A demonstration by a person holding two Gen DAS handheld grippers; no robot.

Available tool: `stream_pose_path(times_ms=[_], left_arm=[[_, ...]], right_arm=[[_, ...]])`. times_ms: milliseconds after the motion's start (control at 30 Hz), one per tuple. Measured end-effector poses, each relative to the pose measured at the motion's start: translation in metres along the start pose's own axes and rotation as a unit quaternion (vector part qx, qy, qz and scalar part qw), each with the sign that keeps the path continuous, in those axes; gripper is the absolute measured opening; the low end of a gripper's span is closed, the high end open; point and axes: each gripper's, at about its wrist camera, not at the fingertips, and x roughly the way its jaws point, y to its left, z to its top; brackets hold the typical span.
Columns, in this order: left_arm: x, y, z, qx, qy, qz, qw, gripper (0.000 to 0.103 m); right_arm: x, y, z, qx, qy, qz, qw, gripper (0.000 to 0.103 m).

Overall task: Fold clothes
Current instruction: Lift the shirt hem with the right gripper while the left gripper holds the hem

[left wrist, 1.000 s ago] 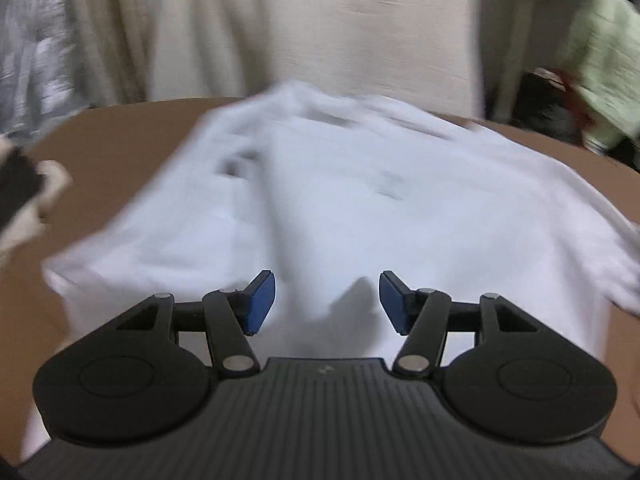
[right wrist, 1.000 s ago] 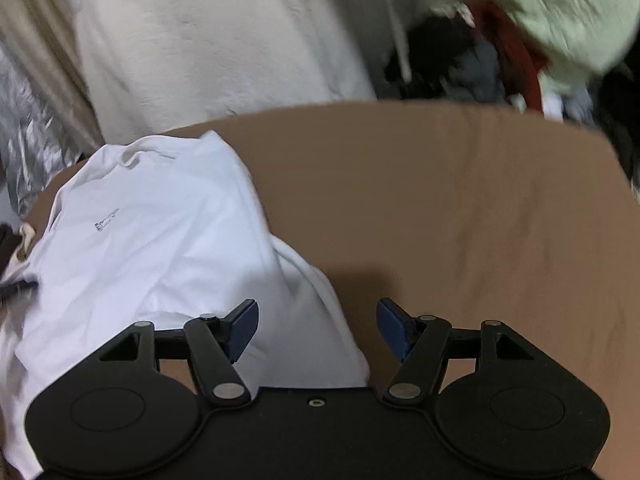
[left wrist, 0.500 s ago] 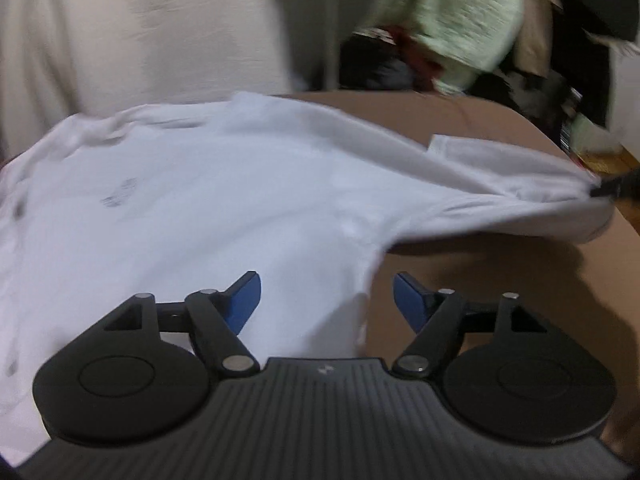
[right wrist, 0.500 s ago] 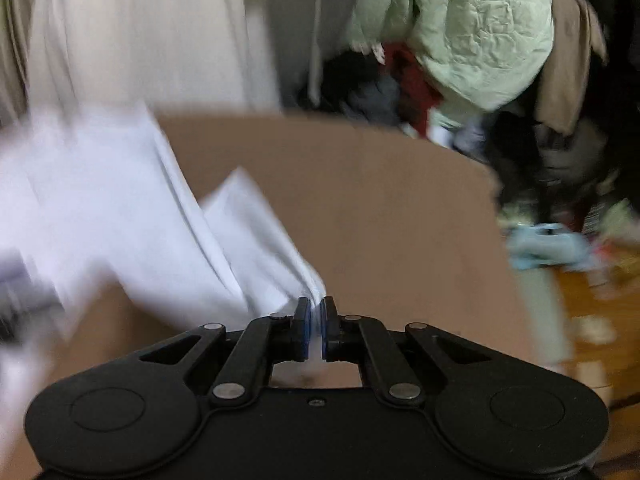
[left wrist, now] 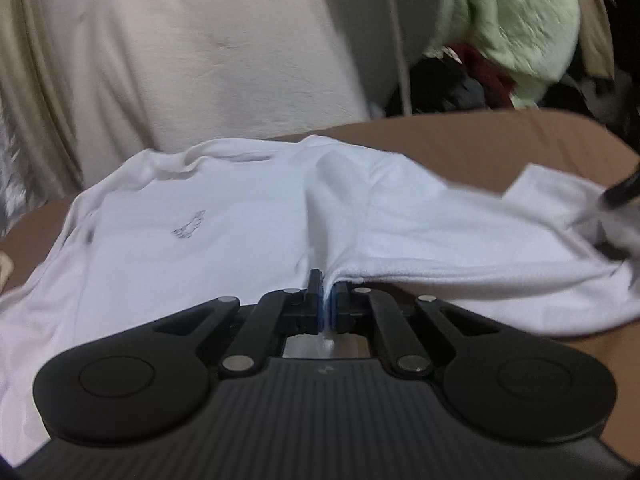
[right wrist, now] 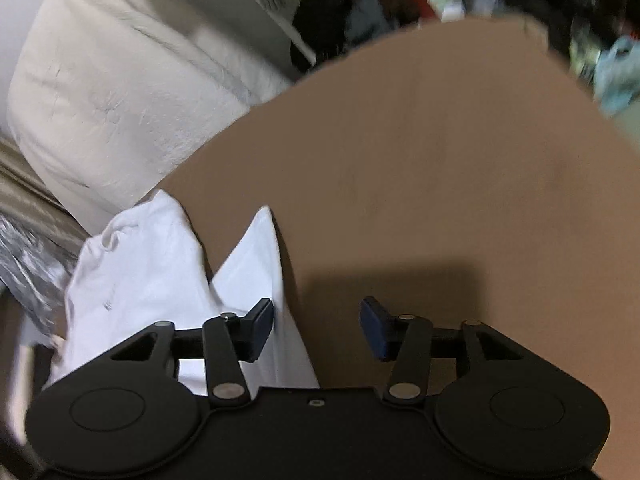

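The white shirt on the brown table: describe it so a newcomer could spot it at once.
Start at the brown table. The white shirt lies spread across it, its near edge pinched in the left gripper. A small grey chest logo separates it from the cream bedding and green jacket behind.

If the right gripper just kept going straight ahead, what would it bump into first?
Probably the bare brown table. The right gripper is open, and the white shirt lies just off to its left side, though depth is hard to judge.

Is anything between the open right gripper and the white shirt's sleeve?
Nothing visible. The right gripper, jaws just opened and empty, hangs over the bare brown table, with the white shirt lying directly beside its left finger. The left gripper is already shut on the shirt.
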Motion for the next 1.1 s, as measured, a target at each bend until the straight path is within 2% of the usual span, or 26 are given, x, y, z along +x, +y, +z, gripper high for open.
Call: stream_pose_path(times_ms=[33, 100, 167, 233, 267, 300, 400, 500, 567, 667, 700, 767, 800, 833, 867, 900, 933, 967, 1033, 1100], left_arm=[[0.000, 0.002, -0.001, -0.004, 0.004, -0.007, 1.0000, 0.003], [0.001, 0.007, -0.002, -0.009, 0.012, -0.010, 0.9998, 0.003], [-0.002, 0.016, 0.002, -0.029, 0.005, -0.015, 0.9995, 0.003], [-0.005, 0.027, 0.008, -0.056, -0.008, -0.019, 0.9982, 0.003], [-0.007, 0.033, 0.011, -0.070, -0.012, -0.021, 0.9973, 0.003], [-0.007, 0.036, 0.012, -0.079, -0.010, -0.028, 0.9964, 0.003], [0.000, 0.031, 0.008, -0.087, 0.012, -0.060, 0.9944, 0.004], [0.006, 0.007, -0.005, -0.049, 0.029, -0.066, 0.9962, 0.004], [0.008, -0.007, -0.012, -0.015, 0.035, -0.045, 0.9982, 0.004], [0.012, -0.015, -0.017, 0.004, 0.051, -0.030, 0.9982, 0.004], [0.013, -0.013, -0.018, 0.003, 0.057, -0.031, 0.9979, 0.004], [0.015, -0.010, -0.018, -0.002, 0.069, -0.034, 0.9971, 0.005], [0.015, -0.008, -0.018, -0.006, 0.071, -0.037, 0.9968, 0.005], [0.014, -0.007, -0.019, -0.008, 0.070, -0.040, 0.9967, 0.005], [0.013, -0.006, -0.019, -0.009, 0.068, -0.043, 0.9967, 0.005], [0.012, -0.005, -0.020, -0.010, 0.065, -0.045, 0.9968, 0.005], [0.012, -0.004, -0.021, -0.010, 0.062, -0.047, 0.9969, 0.005], [0.012, -0.002, -0.023, -0.015, 0.061, -0.051, 0.9967, 0.005], [0.015, 0.003, -0.025, -0.033, 0.064, -0.060, 0.9956, 0.005], [0.017, 0.009, -0.024, -0.049, 0.070, -0.072, 0.9937, 0.005]], right_arm=[[0.008, 0.009, 0.000, -0.022, 0.001, -0.010, 1.000, 0.048], [0.011, 0.031, -0.001, -0.078, -0.014, -0.038, 0.996, 0.004], [-0.030, 0.043, -0.005, -0.101, -0.090, -0.048, 0.990, 0.004], [-0.080, 0.047, -0.012, -0.125, -0.175, -0.055, 0.975, 0.004], [-0.106, 0.040, -0.019, -0.128, -0.210, -0.057, 0.968, 0.004], [-0.127, 0.028, -0.026, -0.111, -0.222, -0.062, 0.967, 0.004], [-0.152, -0.022, -0.048, -0.044, -0.212, -0.112, 0.970, 0.003], [-0.140, -0.065, -0.077, -0.011, -0.157, -0.198, 0.967, 0.003], [-0.130, -0.084, -0.096, 0.001, -0.113, -0.207, 0.972, 0.003], [-0.132, -0.094, -0.113, 0.026, -0.098, -0.197, 0.975, 0.004], [-0.138, -0.095, -0.113, 0.045, -0.102, -0.195, 0.974, 0.006], [-0.153, -0.091, -0.109, 0.072, -0.121, -0.200, 0.970, 0.019], [-0.158, -0.086, -0.107, 0.072, -0.135, -0.185, 0.971, 0.031], [-0.164, -0.081, -0.106, 0.071, -0.149, -0.166, 0.972, 0.049], [-0.163, -0.075, -0.100, 0.074, -0.153, -0.132, 0.977, 0.060], [-0.160, -0.070, -0.092, 0.079, -0.154, -0.094, 0.980, 0.075], [-0.149, -0.062, -0.083, 0.080, -0.144, -0.081, 0.983, 0.085], [-0.136, -0.054, -0.074, 0.080, -0.131, -0.074, 0.985, 0.089], [-0.095, -0.038, -0.053, 0.089, -0.092, -0.133, 0.983, 0.091], [-0.058, -0.025, -0.035, 0.094, -0.063, -0.195, 0.974, 0.091]])
